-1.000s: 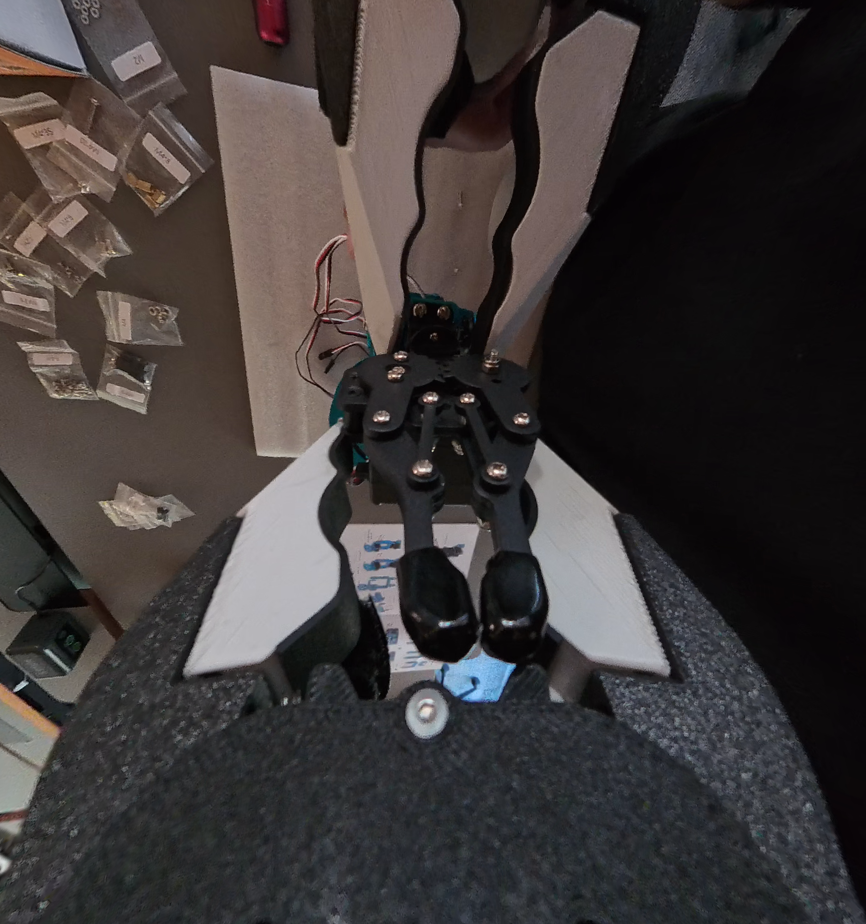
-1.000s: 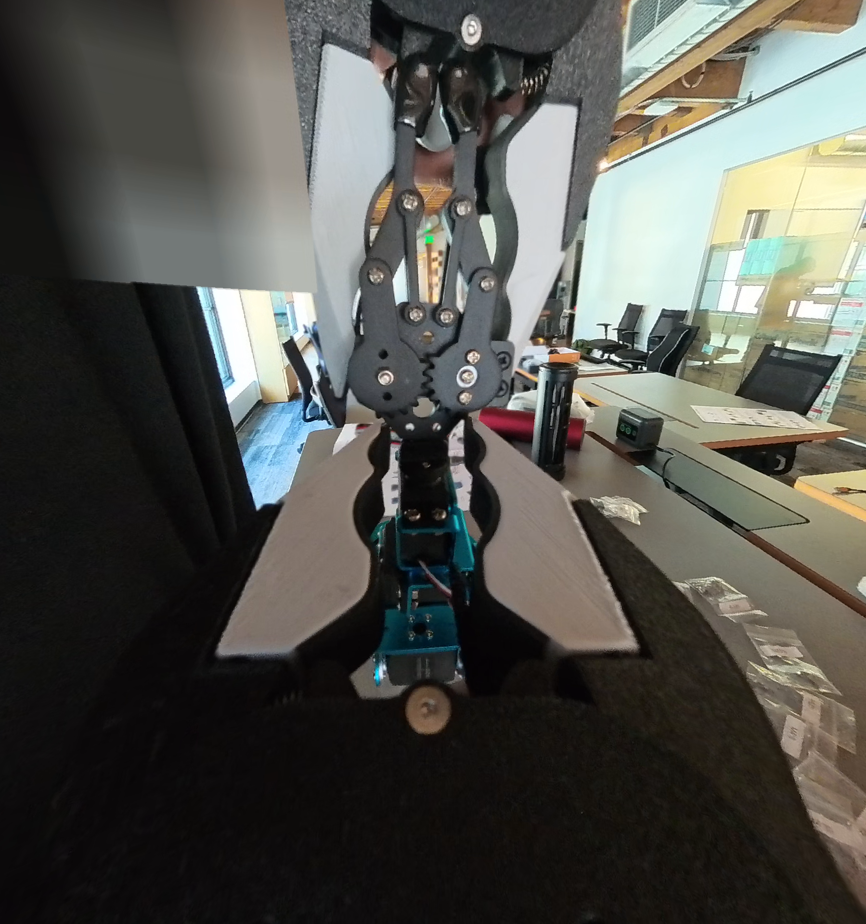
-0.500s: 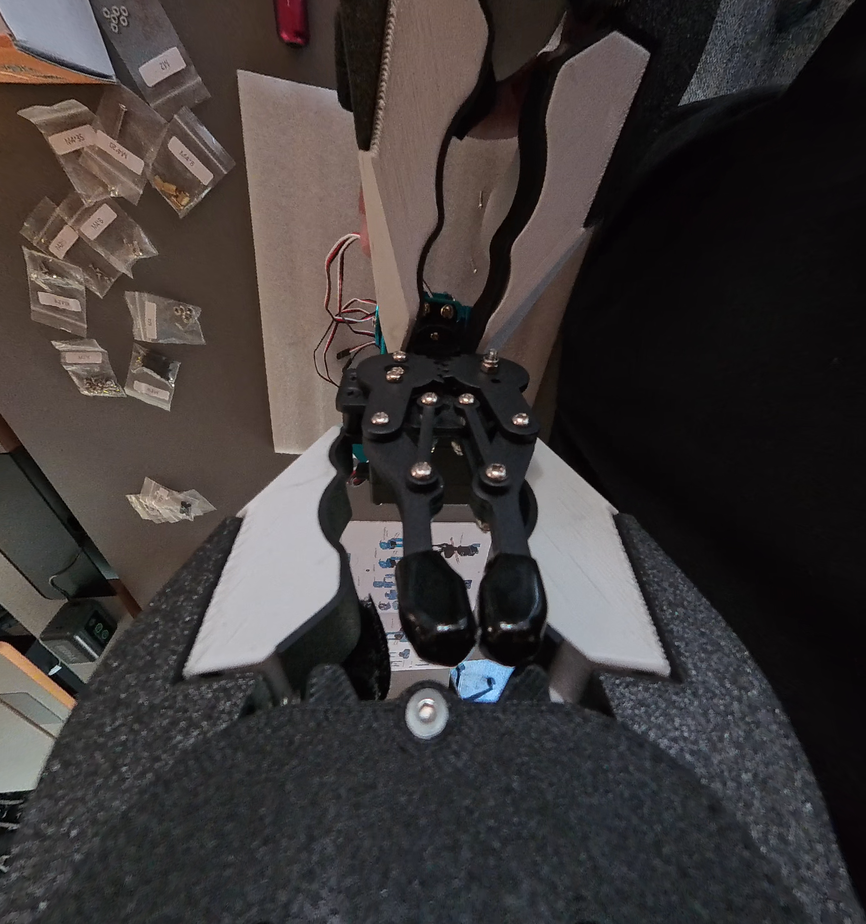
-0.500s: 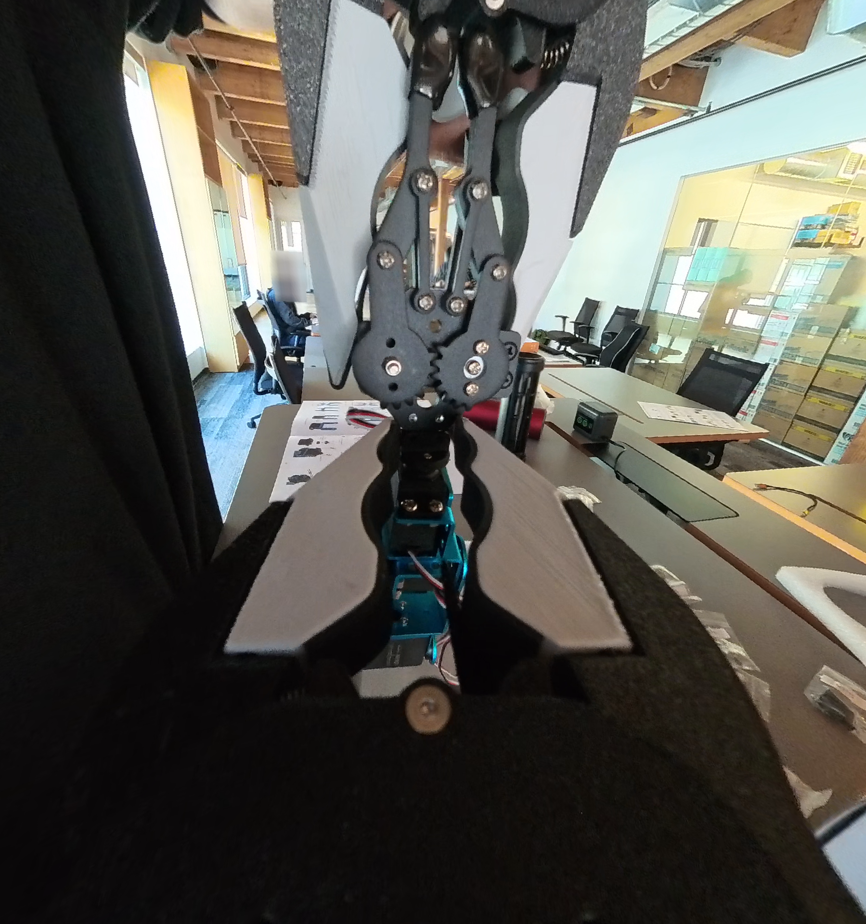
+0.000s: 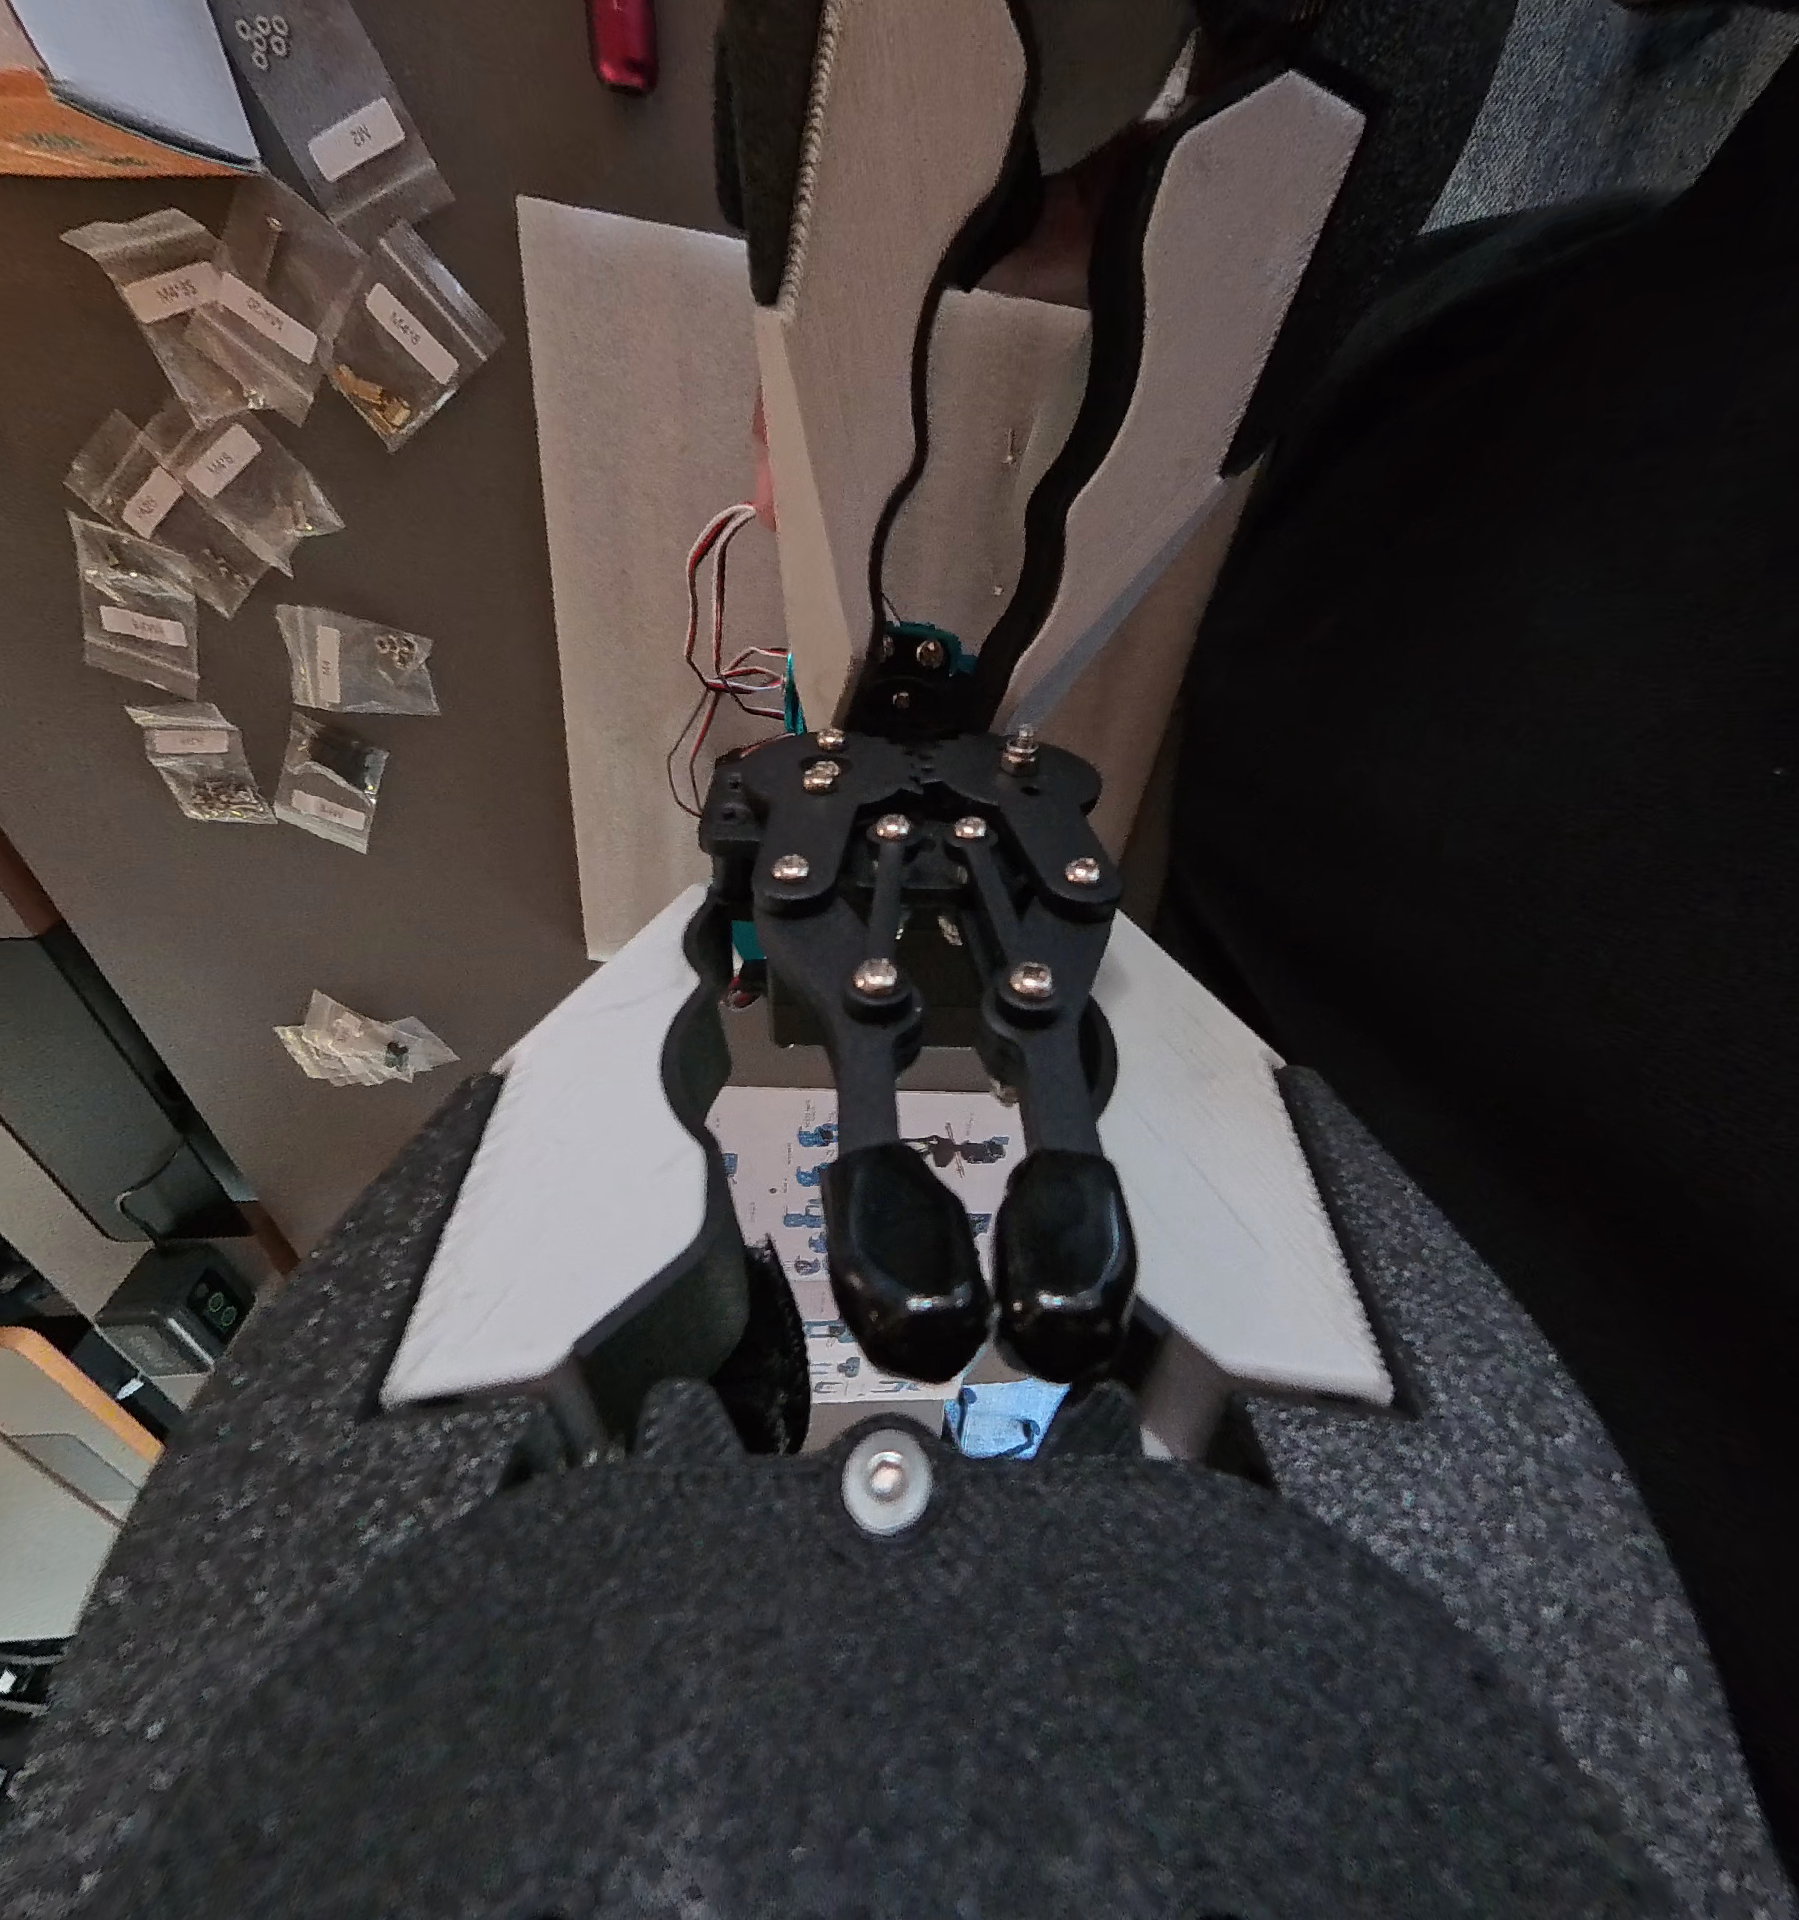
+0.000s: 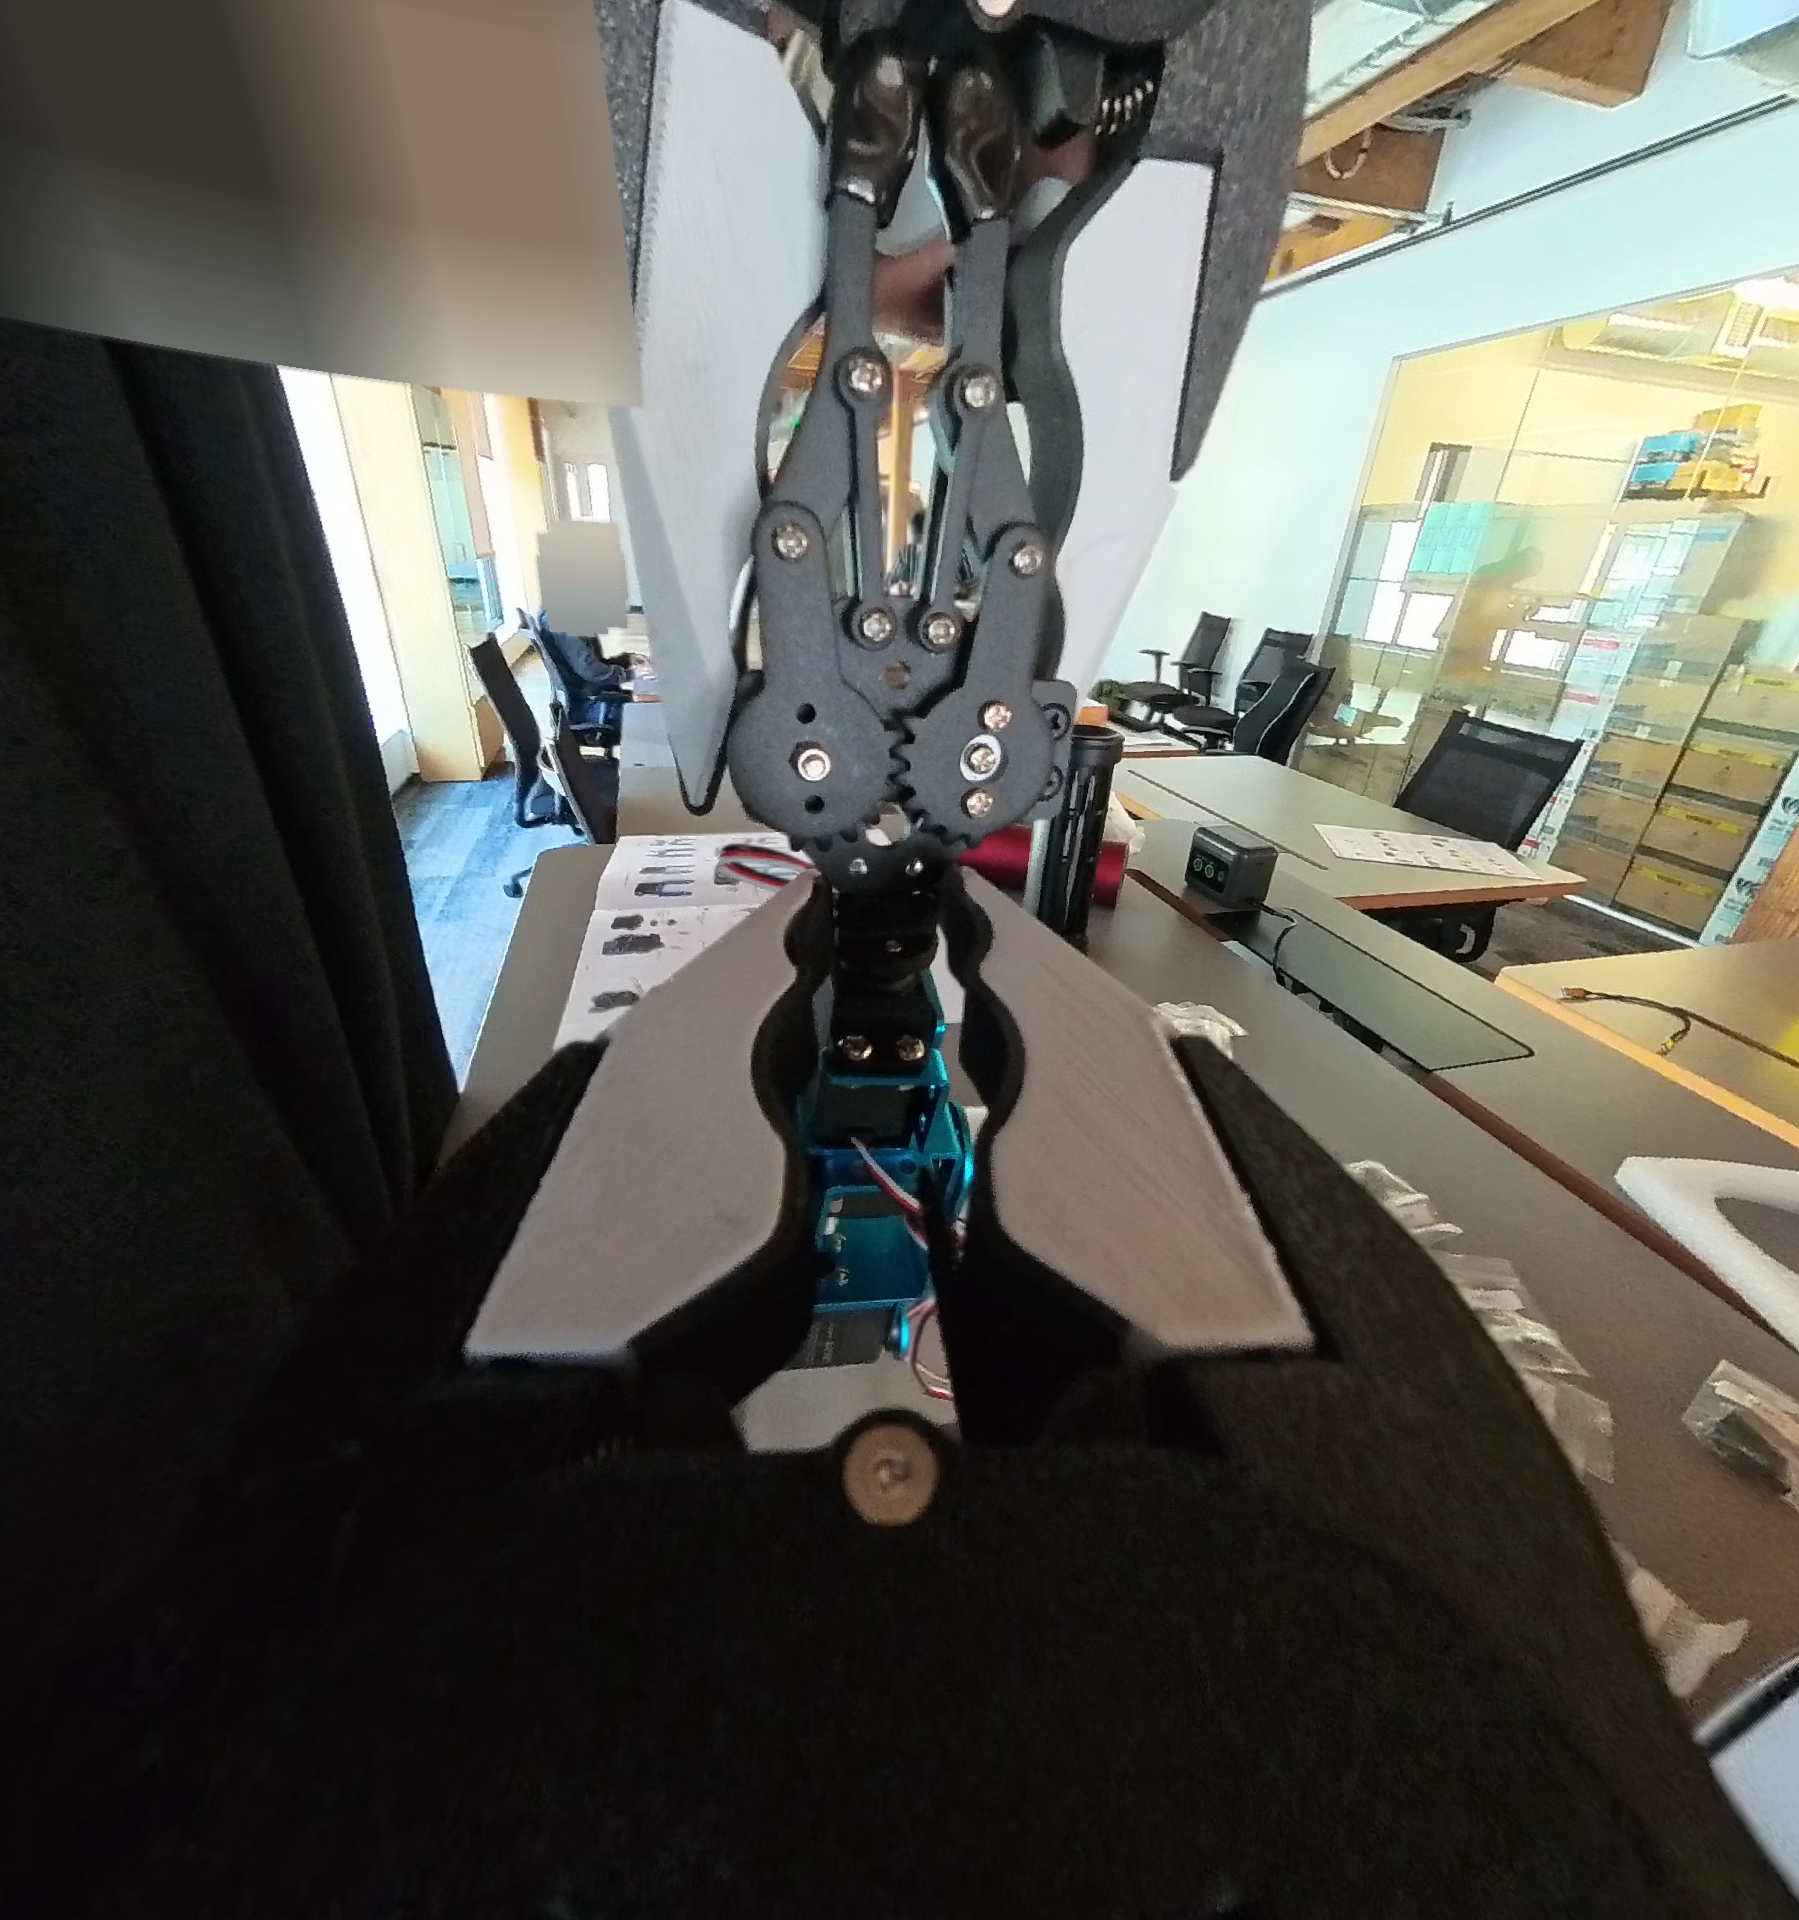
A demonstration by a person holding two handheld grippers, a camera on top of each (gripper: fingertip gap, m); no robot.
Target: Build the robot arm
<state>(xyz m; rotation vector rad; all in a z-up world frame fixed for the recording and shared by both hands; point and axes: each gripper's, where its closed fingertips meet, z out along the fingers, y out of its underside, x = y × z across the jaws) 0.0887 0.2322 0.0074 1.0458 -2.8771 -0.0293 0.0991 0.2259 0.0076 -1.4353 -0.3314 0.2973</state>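
Note:
A small black robot claw (image 5: 931, 914) with closed glossy tips, on a blue metal bracket (image 6: 874, 1195) with red, white and black wires, is held in the air between both grippers. My left gripper (image 5: 910, 935) is shut on the claw's black body, and the claw tips point back at its camera. My right gripper (image 6: 890, 935) is shut on the blue bracket end. It also shows in the left wrist view (image 5: 916, 665), coming in from above. The left gripper shows at the top of the right wrist view (image 6: 874, 790).
Below lie a brown table (image 5: 459, 883), several clear bags of small hardware (image 5: 251, 499), a white foam sheet (image 5: 646, 520) and a printed sheet (image 5: 770, 1153). A black cylinder (image 6: 1082, 821), a white foam frame (image 6: 1757, 1247) and a person's dark clothing (image 6: 147, 1039) are close by. My left and right fingertips are right by each other.
Both grippers keep their hold on the claw assembly. The pair has shifted over the table: the bags slid right in the left wrist view, and the right wrist view swung across the room.

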